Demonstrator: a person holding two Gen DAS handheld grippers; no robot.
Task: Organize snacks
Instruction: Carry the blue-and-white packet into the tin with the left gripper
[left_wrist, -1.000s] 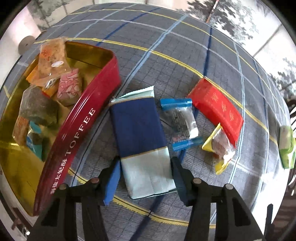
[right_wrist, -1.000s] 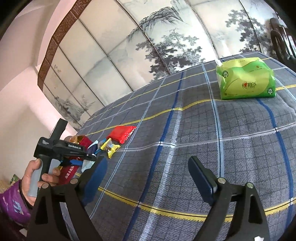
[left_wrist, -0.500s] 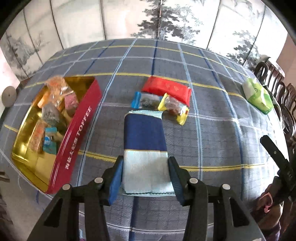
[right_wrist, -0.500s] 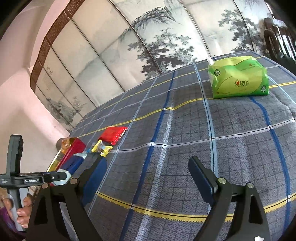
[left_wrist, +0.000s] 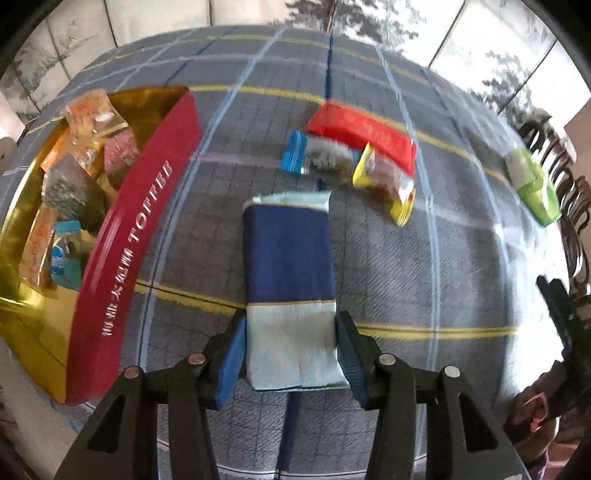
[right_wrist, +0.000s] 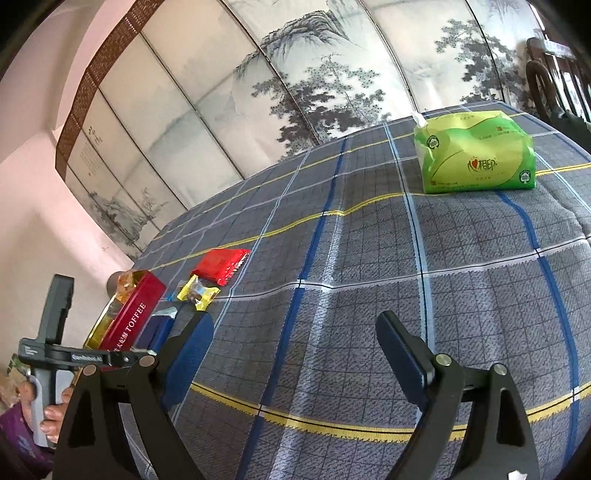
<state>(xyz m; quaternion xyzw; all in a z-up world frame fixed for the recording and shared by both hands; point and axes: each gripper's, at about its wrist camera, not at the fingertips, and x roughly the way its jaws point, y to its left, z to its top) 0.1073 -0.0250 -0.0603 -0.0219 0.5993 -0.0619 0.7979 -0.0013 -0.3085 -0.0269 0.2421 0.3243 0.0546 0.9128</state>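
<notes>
My left gripper (left_wrist: 291, 354) is shut on the pale end of a dark blue and light blue snack packet (left_wrist: 290, 254) and holds it above the plaid tablecloth. To its left is the red TOFFEE tin (left_wrist: 122, 236), gold inside, with several wrapped snacks in it. Past the packet lie a blue-ended clear snack (left_wrist: 317, 157), a yellow-ended snack (left_wrist: 386, 181) and a red packet (left_wrist: 364, 131). My right gripper (right_wrist: 295, 354) is open and empty above bare cloth. The right wrist view shows the tin (right_wrist: 131, 319), the red packet (right_wrist: 221, 264) and the yellow snack (right_wrist: 197, 293) far left.
A green tissue pack (right_wrist: 472, 160) sits at the far right of the table and also shows in the left wrist view (left_wrist: 532, 184). Dark wooden chairs (left_wrist: 561, 155) stand past the table's right edge. A painted folding screen (right_wrist: 295, 85) runs behind the table.
My left gripper has shut on the blue packet's pale end, lifted it off the cloth and drawn back. The right gripper has barely moved and stays open.
</notes>
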